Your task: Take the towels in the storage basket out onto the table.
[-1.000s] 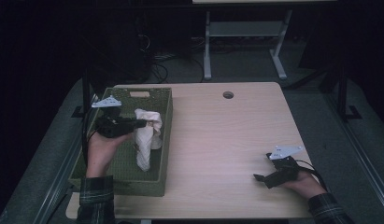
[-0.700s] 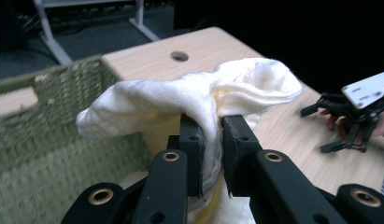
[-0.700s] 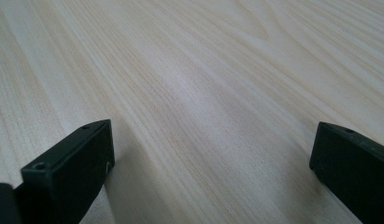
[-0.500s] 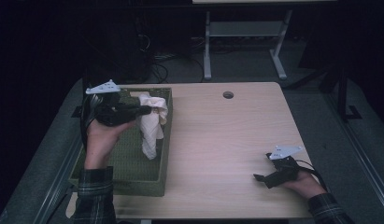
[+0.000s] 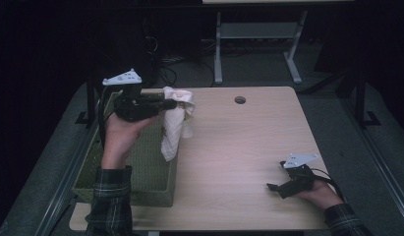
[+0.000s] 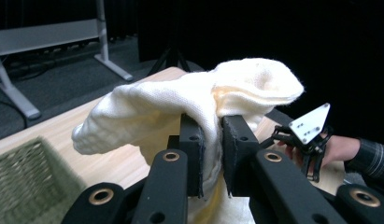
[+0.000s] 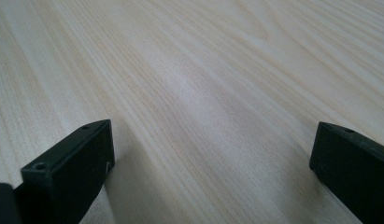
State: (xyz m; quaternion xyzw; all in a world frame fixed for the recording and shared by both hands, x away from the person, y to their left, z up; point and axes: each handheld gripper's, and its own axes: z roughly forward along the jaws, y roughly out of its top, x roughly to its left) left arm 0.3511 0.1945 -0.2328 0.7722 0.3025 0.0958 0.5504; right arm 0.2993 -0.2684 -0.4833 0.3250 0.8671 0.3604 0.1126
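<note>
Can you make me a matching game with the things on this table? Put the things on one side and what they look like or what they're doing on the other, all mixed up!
Things:
1. white cloth
2. green basket
3. left gripper
4. right gripper

States:
A. jaws wide apart, low over bare wood
B. woven, sits at the table's left edge
C. hangs down in the air, pinched at its top
D. jaws squeezed on fabric

Pairs: 1-C, 2-B, 3-D, 4-A
</note>
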